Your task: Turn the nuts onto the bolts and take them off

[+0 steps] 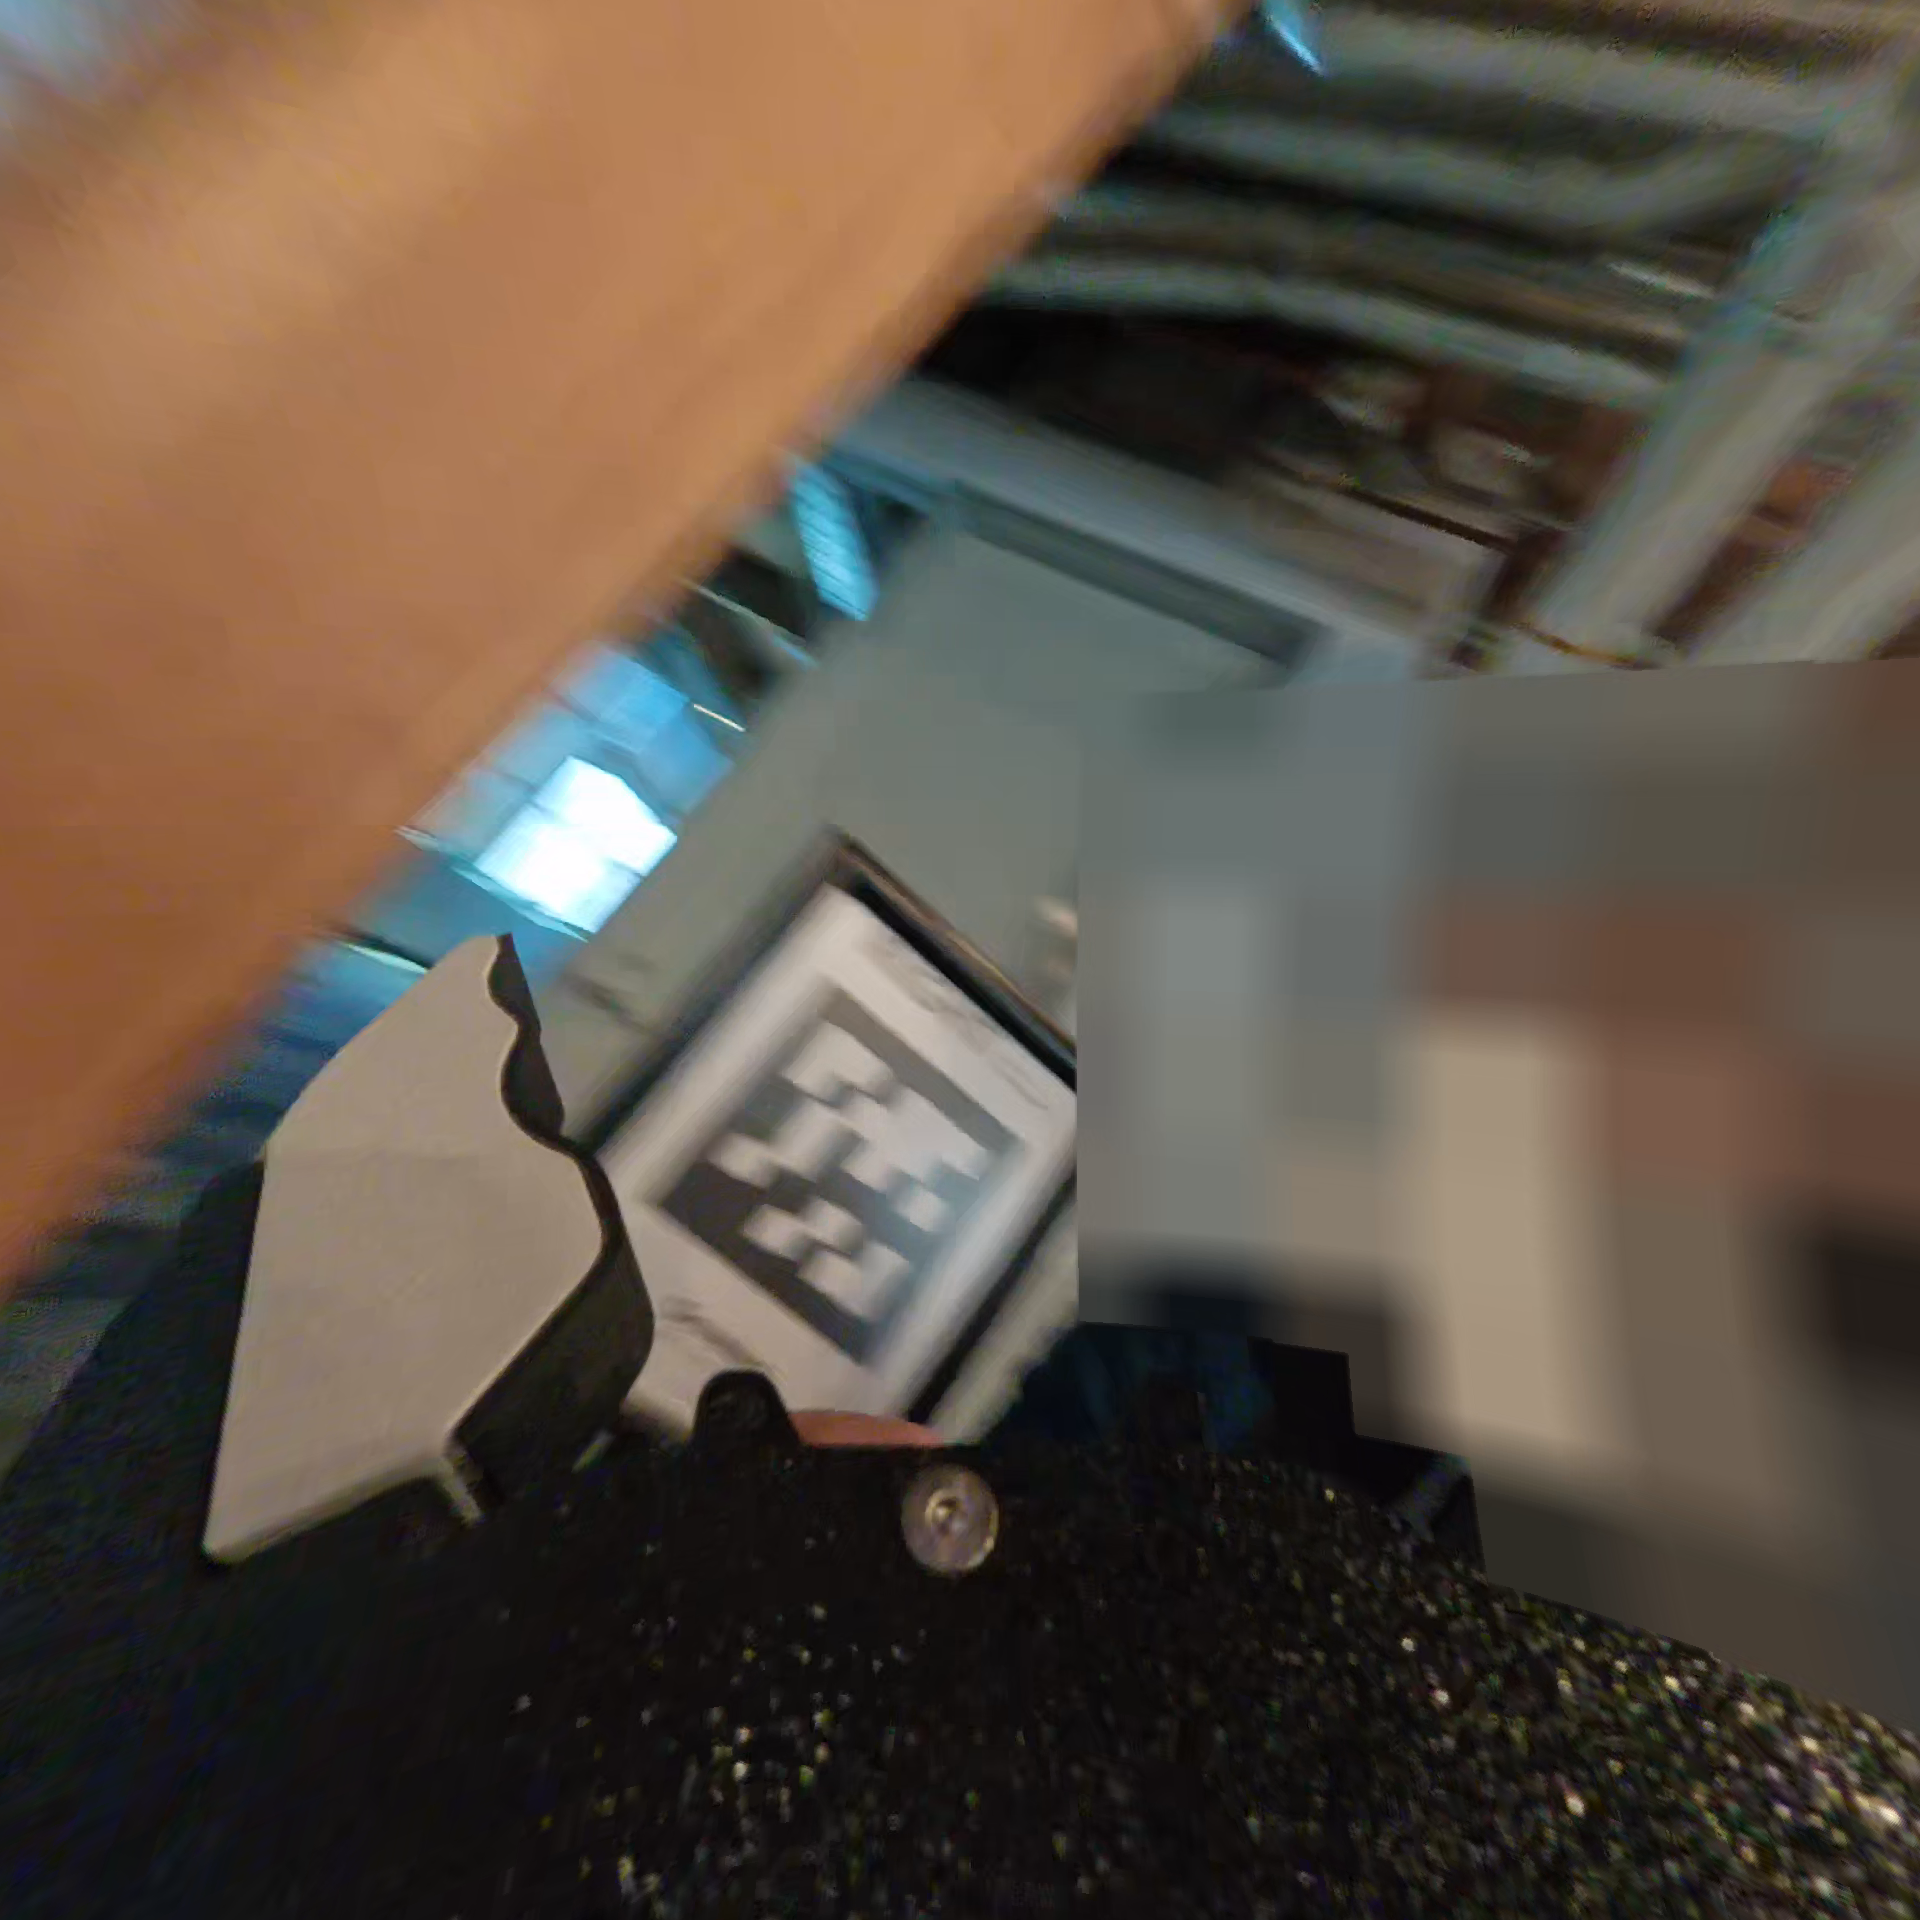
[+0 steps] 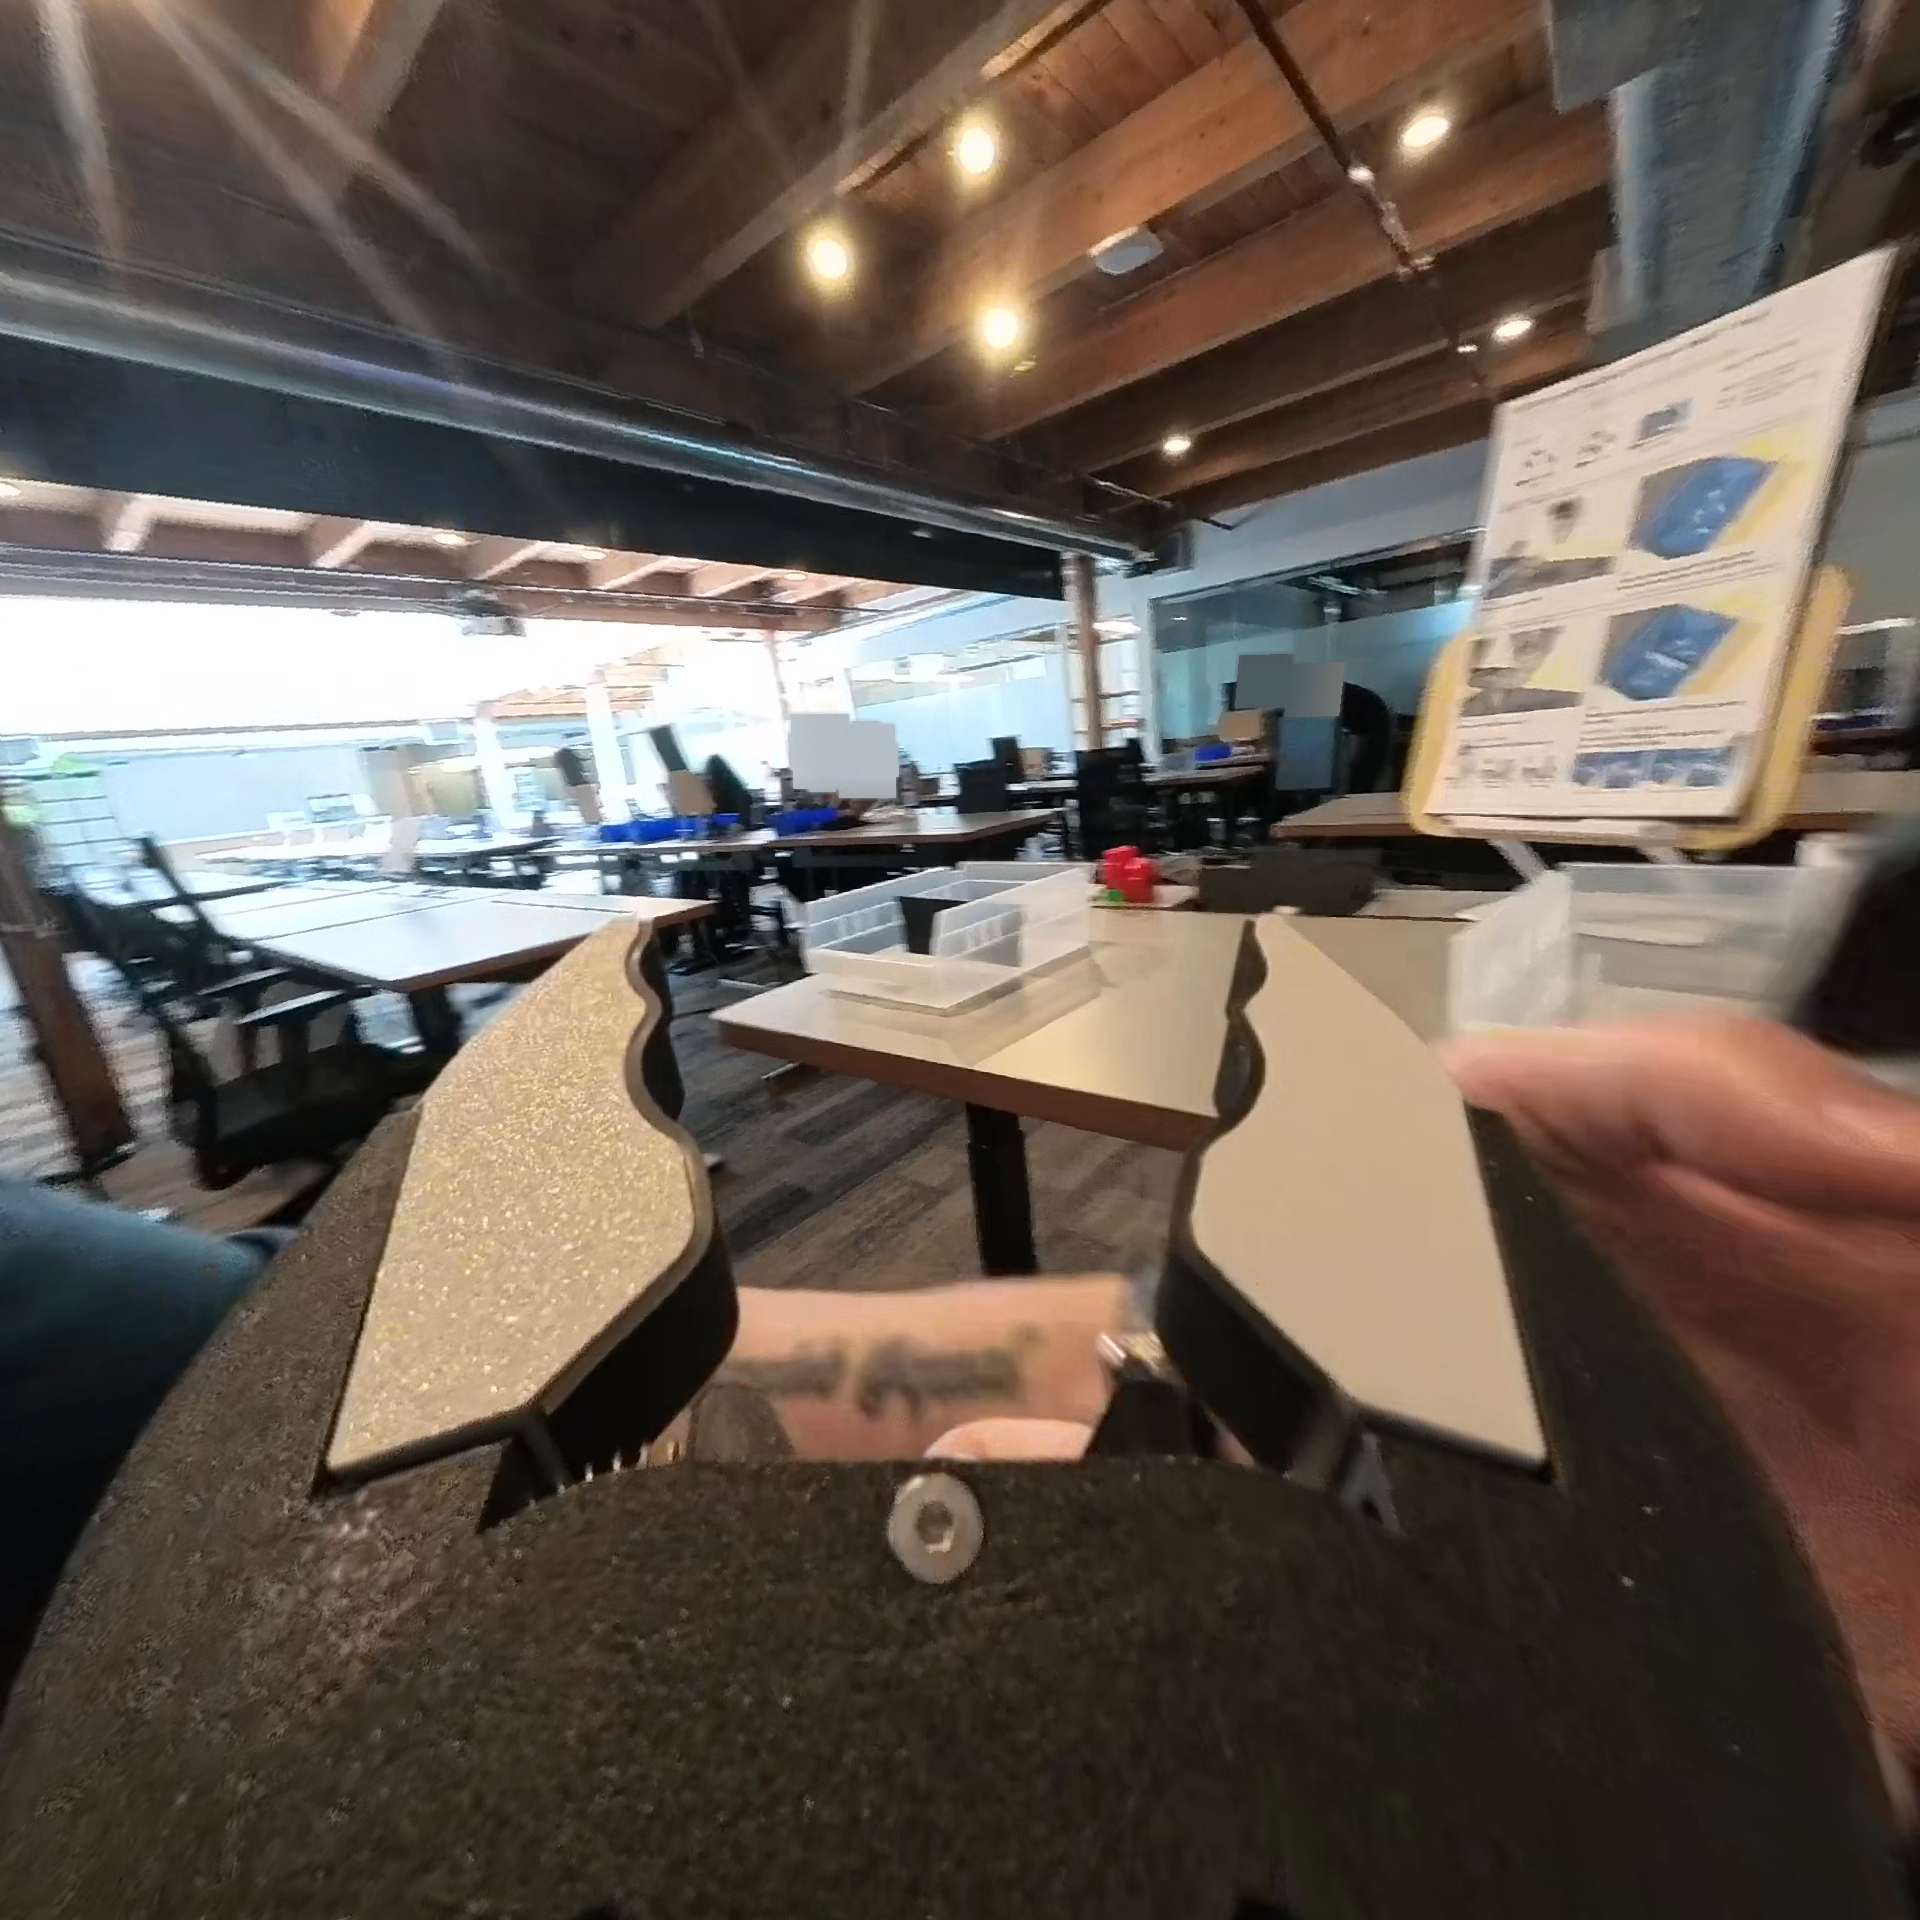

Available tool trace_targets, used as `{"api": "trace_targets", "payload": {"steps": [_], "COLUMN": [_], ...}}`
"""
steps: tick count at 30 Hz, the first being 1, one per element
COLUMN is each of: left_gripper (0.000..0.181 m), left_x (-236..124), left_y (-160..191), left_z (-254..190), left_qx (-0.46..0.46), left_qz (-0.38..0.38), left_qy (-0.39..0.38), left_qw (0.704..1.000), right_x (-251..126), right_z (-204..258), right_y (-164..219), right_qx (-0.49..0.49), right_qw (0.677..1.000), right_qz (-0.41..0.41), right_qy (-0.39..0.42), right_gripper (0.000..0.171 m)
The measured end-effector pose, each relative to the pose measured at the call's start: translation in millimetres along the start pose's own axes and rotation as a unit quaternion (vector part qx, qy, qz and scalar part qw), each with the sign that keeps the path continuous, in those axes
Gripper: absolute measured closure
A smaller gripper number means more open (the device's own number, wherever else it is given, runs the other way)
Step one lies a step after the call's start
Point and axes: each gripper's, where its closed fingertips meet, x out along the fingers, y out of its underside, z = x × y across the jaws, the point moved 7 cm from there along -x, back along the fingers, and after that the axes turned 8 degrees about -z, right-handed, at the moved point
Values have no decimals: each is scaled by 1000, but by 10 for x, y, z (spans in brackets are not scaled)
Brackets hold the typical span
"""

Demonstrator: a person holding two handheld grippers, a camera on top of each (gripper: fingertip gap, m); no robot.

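the right tool (image 2: 956,1049) has its two fingers spread wide apart, with nothing between them and nothing touching either one. close behind the gap, down by the base of the fingers, part of a person's forearm (image 2: 914,1361) crosses from side to side. a blurred hand (image 2: 1704,1174) sits just off the outer edge of the right-side finger. ahead of the fingertips stands a grey worktop (image 2: 1081,1049), and on it, beyond the left-side fingertip line and slightly to the right, rests a clear plastic divided tray (image 2: 966,925). farther on and to the right of that is a small red and green object (image 2: 1127,873), too small to make out. nearer on the right side, a clear plastic container (image 2: 1621,935) sits under a printed sheet on a stand (image 2: 1652,582). rows of other tables and dark chairs fill the room beyond. no nut or bolt can be made out in this view.

the left tool (image 1: 582,1039) is badly blurred and tilted upward: only its left-side finger (image 1: 416,1247) shows, the other being covered by a mosaic patch, so i cannot tell how far apart the fingers stand. just past that finger is a black-and-white square marker tag (image 1: 852,1174). an orange-brown blurred surface (image 1: 416,468) fills the area above and to the left. no nut or bolt shows here either.
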Motion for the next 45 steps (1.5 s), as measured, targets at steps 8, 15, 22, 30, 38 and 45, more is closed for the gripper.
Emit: {"api": "trace_targets", "payload": {"steps": [8, 15, 22, 30, 38, 45], "left_gripper": [42, 63, 63, 60, 63, 74], "left_x": [-1772, -1414, -715, -231, -213, -241], "left_y": [-1303, -849, -508, -238, -167, -155], "left_z": [-804, -1640, -1634, -1624, -1338, -1229], "left_qx": [267, 468, 591, 709, 733, 748], "left_qz": [-319, -313, -241, -186, -116, -88], "left_qy": [-419, -562, -568, -553, -575, -586], "left_qw": [807, 606, 520, 396, 344, 299], "right_x": [-79, -26, 59, 11, -67, -108], "right_z": [-793, -1241, -1420, -1628, -1767, -1841], "right_y": [17, 199, 355, 491, 546, 558], "right_qx": [-12, -52, -49, -90, -112, -130], "right_qw": [983, 943, 927, 881, 850, 833], "right_qz": [37, 104, 147, 193, 211, 219], "right_qy": [181, 312, 342, 422, 469, 491], "right_gripper": [106, 129, 169, 171, 132, 129]}}
